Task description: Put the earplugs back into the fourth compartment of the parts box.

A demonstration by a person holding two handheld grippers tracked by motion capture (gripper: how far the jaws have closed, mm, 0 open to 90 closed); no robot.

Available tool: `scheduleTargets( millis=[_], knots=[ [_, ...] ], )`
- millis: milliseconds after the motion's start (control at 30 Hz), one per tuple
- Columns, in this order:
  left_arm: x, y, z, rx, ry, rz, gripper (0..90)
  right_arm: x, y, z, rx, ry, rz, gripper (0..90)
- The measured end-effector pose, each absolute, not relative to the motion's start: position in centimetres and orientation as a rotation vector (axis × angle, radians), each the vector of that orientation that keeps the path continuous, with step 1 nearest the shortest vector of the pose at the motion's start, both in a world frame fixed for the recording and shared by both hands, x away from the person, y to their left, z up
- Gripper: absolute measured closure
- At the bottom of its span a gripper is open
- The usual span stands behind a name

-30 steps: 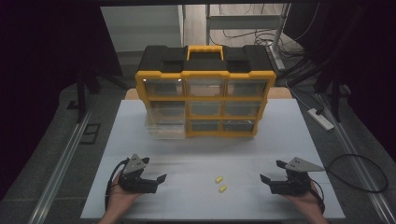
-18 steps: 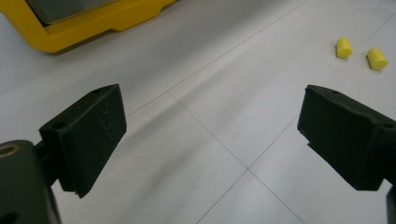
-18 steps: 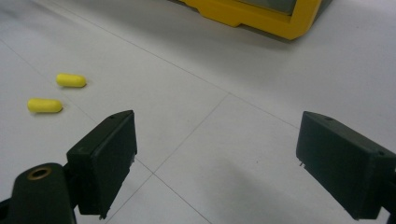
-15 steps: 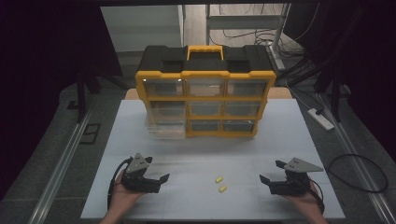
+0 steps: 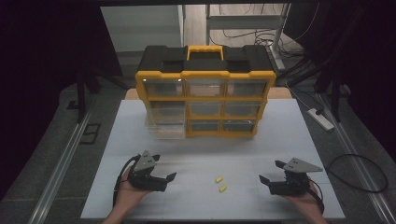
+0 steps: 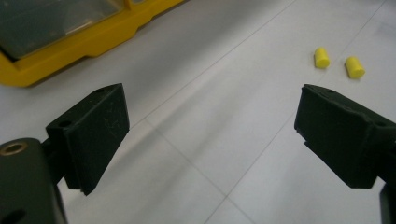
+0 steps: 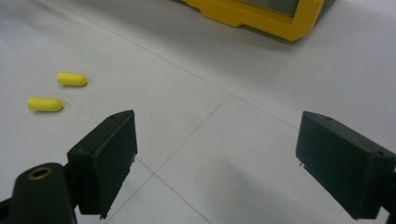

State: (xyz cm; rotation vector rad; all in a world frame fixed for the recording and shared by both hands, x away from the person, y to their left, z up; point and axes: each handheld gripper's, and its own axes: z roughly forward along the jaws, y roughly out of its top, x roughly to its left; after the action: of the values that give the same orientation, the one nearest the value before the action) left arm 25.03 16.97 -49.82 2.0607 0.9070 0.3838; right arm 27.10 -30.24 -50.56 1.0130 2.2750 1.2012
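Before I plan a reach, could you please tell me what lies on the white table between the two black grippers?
In the high view, two small yellow cylindrical pieces lie between the left gripper and the right gripper; otherwise the white table is bare there.

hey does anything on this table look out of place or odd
One drawer at the lower left of the yellow organizer sticks out past the others. Two small yellow plugs lie loose on the white table between the open tools.

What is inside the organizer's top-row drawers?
The organizer has three clear-fronted top drawers; nothing distinct shows through their dim fronts. Anything deeper inside is covered by the black lid.
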Motion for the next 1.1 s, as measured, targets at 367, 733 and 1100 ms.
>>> scheduleTargets(
  millis=[367, 733, 1100],
  knots=[
    [25.7, 15.3, -49.5, 2.095, 0.867, 0.353, 9.8, 27.1, -30.2, -50.6, 1.005, 2.279, 1.200, 13.5],
    [27.1, 13.0, -48.9, 2.118, 0.818, 0.313, 9.8, 27.2, -30.1, -50.7, 1.001, 2.287, 1.182, 13.6],
    [28.1, 11.0, -48.4, 2.133, 0.784, 0.265, 10.0, 27.2, -30.0, -50.7, 0.997, 2.290, 1.173, 13.8]
  ],
)
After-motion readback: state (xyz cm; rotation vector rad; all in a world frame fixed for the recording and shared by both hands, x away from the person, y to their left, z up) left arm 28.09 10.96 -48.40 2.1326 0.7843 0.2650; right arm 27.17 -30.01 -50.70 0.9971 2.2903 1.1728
